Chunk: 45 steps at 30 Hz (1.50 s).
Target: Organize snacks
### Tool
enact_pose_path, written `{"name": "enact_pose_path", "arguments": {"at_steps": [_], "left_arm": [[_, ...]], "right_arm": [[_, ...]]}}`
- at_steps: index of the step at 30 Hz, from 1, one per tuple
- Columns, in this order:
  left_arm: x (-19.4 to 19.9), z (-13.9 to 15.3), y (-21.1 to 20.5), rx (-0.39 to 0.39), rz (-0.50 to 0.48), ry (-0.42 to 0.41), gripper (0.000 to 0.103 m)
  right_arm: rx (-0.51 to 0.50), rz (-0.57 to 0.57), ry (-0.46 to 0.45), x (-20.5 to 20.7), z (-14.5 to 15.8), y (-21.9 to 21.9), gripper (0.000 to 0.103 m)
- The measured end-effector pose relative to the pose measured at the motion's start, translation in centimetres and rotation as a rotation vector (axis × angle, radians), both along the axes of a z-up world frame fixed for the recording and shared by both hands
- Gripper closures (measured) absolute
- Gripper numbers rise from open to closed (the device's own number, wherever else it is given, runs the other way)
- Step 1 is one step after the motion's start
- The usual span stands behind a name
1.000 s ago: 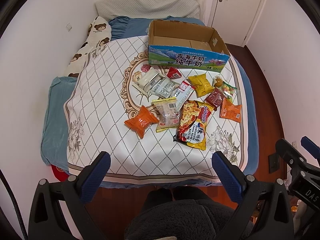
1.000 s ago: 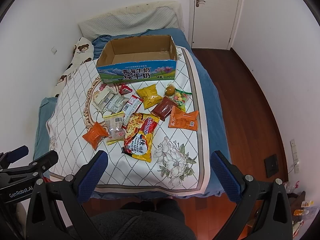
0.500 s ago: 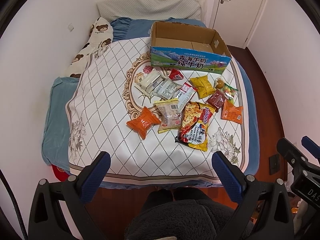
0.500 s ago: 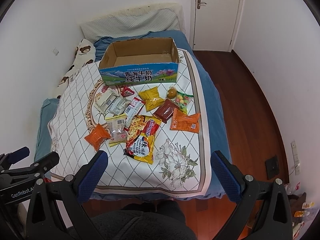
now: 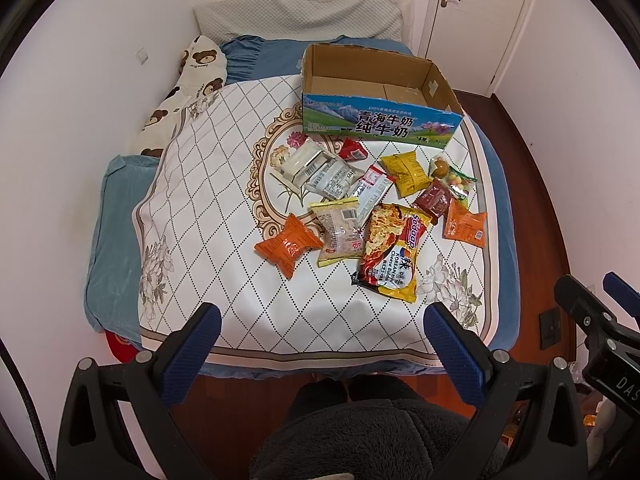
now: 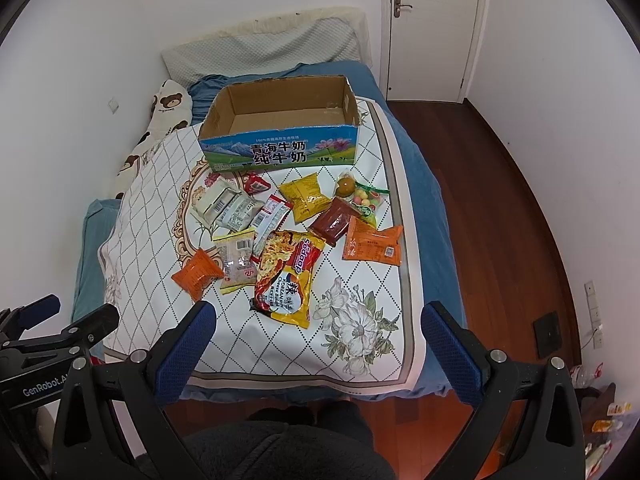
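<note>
Several snack packets lie on a patterned cloth on a bed: a Sedaap noodle pack, an orange puffed packet, a yellow packet, a flat orange packet and white wrapped ones. An open, empty cardboard milk box stands behind them. My left gripper and right gripper are both open and empty, held above the foot of the bed, well short of the snacks.
A teddy-print pillow and a grey pillow lie at the head of the bed by the left wall. A white door and wooden floor are on the right. My dark-clad knees are below the grippers.
Both grippers have drawn back and risen slightly, so the bed and snacks sit a little lower and smaller in view. Both stay open; nothing on the bed has moved.
</note>
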<state>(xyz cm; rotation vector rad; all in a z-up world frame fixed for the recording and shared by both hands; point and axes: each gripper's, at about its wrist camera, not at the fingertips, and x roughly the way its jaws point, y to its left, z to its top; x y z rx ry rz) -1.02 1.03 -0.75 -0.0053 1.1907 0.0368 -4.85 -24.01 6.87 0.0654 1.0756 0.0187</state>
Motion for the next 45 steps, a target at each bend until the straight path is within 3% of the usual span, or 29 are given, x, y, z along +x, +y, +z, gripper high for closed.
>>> {"name": "enact_pose_path", "arguments": {"at_steps": [8, 12, 17, 23, 33, 35, 37, 45], "left_arm": [[0.1, -0.1, 0.0, 0.002, 0.007, -0.006, 0.0], [1.2, -0.8, 1.2, 0.06, 0.038, -0.06, 0.0], [3.4, -4.5, 3.8, 0.201, 0.079, -0.077, 0.0], [6.8, -11.5, 6.4, 0.282, 0.049, 0.015, 0.0], [11.9, -18.6, 6.6, 0.152, 0.04, 0.188, 0.0], [13.2, -19.3, 6.3, 0.108, 0.04, 0.214, 0.0], [14.1, -19.8, 6.1, 0.076, 0.039, 0.226, 0.0], [19.1, -23.7, 2.6, -0.134, 0.002, 0.368, 0.0]], "right_arm": [[0.005, -0.004, -0.004, 0.0, -0.1, 0.0, 0.0], [0.055, -0.033, 0.004, 1.1, -1.5, -0.5, 0.0], [0.094, -0.073, 0.068, 4.6, -7.0, -0.1, 0.0], [0.106, -0.102, 0.206, 10.1, -17.4, 2.5, 0.0], [0.109, -0.208, 0.401, 17.6, -32.4, 7.0, 0.0], [0.095, -0.216, 0.418, 17.9, -33.9, 7.4, 0.002], [0.05, -0.204, 0.414, 17.7, -34.4, 7.4, 0.014], [0.014, -0.186, 0.448, 15.1, -34.2, 3.0, 0.015]]}}
